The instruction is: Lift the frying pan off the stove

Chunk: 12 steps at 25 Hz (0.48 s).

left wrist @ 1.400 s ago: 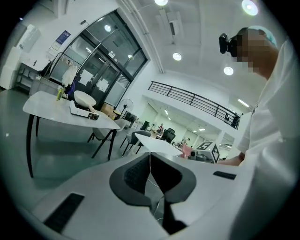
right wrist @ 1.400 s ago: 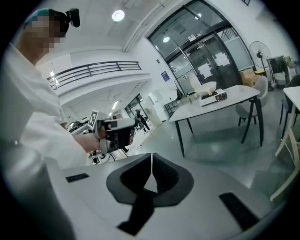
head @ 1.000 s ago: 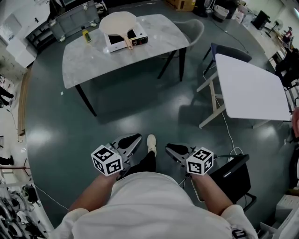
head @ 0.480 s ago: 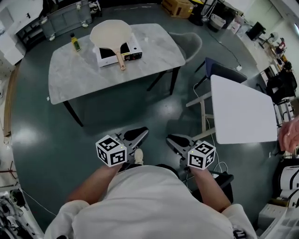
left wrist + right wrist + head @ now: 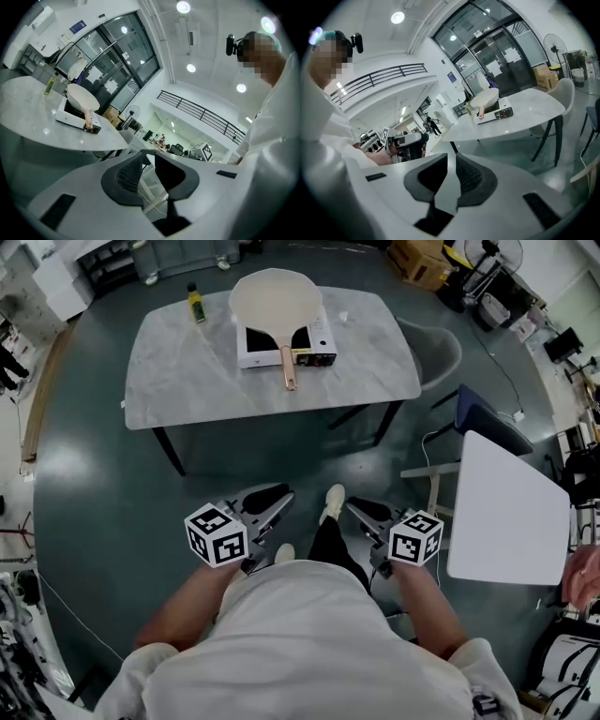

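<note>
Frying pan: a pale pan (image 5: 275, 298) sits on the stove (image 5: 255, 356), its wooden handle pointing toward us.
Stove: a white single burner on the grey tabletop (image 5: 187, 381), with a small bottle (image 5: 196, 304) nearby.
Progress: we judge that nothing is done yet; the approach, the grasp and the lift all remain.
Left claw (image 5: 266, 506): held low at our waist, well apart from the tabletop, jaws opening, nothing between them.
Right claw (image 5: 364, 516): a narrow gap, empty, just as far from the pan.
Hard to make out: the pan covers the burner, the stove controls are too small to read, and our torso fills the bottom of the head view.
</note>
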### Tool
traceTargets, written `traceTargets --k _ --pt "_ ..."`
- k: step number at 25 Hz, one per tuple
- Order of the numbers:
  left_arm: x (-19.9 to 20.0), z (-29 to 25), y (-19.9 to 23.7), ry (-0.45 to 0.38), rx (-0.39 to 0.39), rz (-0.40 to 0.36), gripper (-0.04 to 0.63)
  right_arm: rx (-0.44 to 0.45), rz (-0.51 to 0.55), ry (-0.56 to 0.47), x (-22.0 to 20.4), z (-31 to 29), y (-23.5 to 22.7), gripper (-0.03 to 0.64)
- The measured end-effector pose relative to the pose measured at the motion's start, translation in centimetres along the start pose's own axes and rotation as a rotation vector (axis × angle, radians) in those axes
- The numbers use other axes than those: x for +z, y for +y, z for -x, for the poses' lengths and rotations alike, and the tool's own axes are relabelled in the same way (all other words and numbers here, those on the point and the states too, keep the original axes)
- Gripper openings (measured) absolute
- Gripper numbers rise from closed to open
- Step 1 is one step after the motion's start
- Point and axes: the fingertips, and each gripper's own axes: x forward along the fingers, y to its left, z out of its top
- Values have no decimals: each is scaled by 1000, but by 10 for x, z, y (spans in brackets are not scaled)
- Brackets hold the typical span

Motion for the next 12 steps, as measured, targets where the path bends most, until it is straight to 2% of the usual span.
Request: traceTargets --k 7,12 --pt "48 -35 60 -59 105 43 112 115 -23 54 57 -48 -73 69" --pt "79 -77 90 -56 173 40 122 193 -2 102 118 -75 -123 80"
